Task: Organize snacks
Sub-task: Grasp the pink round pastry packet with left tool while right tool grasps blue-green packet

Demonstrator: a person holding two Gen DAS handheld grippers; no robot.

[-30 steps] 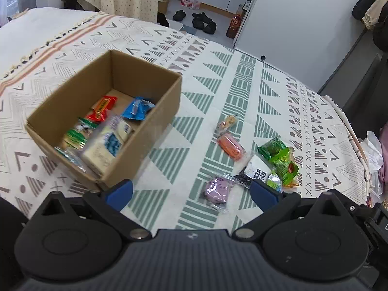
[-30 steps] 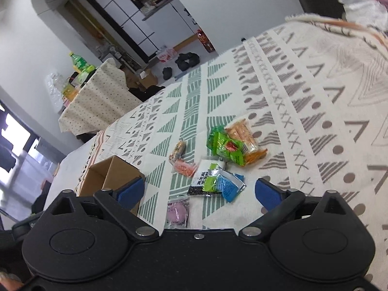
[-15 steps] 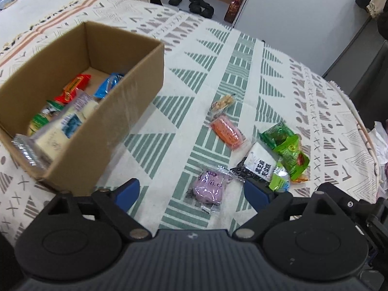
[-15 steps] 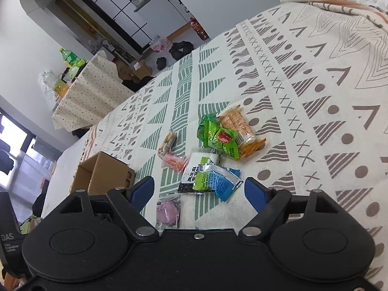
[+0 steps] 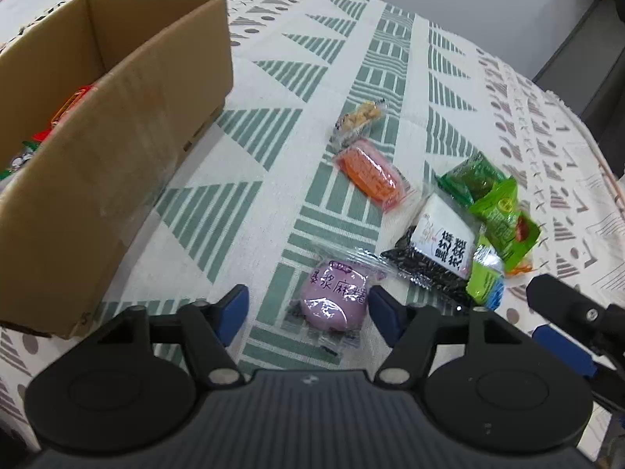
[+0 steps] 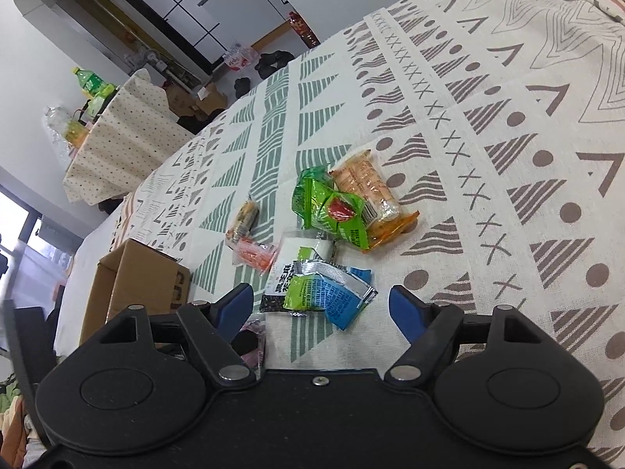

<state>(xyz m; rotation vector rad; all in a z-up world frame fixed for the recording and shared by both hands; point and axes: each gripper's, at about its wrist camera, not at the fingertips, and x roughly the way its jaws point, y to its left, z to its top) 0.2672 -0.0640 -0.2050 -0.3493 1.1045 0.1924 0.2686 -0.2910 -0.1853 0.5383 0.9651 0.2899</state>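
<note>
Left wrist view shows the job partly done: a cardboard box (image 5: 117,125) on the patterned tablecloth (image 5: 273,90) already holds a few packets, of which only a red one (image 5: 70,107) and a bit of green show over its wall. Several snacks lie loose beside it: a purple round cake (image 5: 336,297), an orange wafer (image 5: 369,174), a small nut bar (image 5: 359,117), a black-and-white packet (image 5: 437,250) and green packets (image 5: 496,211) in a heap.

With the purple cake between its pads, the left gripper (image 5: 308,308) has just been narrowing its jaws; they stand apart from the wrapper, or nearly so, and no squeeze shows yet.

Right wrist view has the right gripper (image 6: 320,306) low over a crumpled green-and-blue packet (image 6: 324,293), its jaws also narrowing lately but wide of the packet, nothing held.

Judging from this, every loose snack on the cloth is left to move into the box, the purple cake likely first.
</note>
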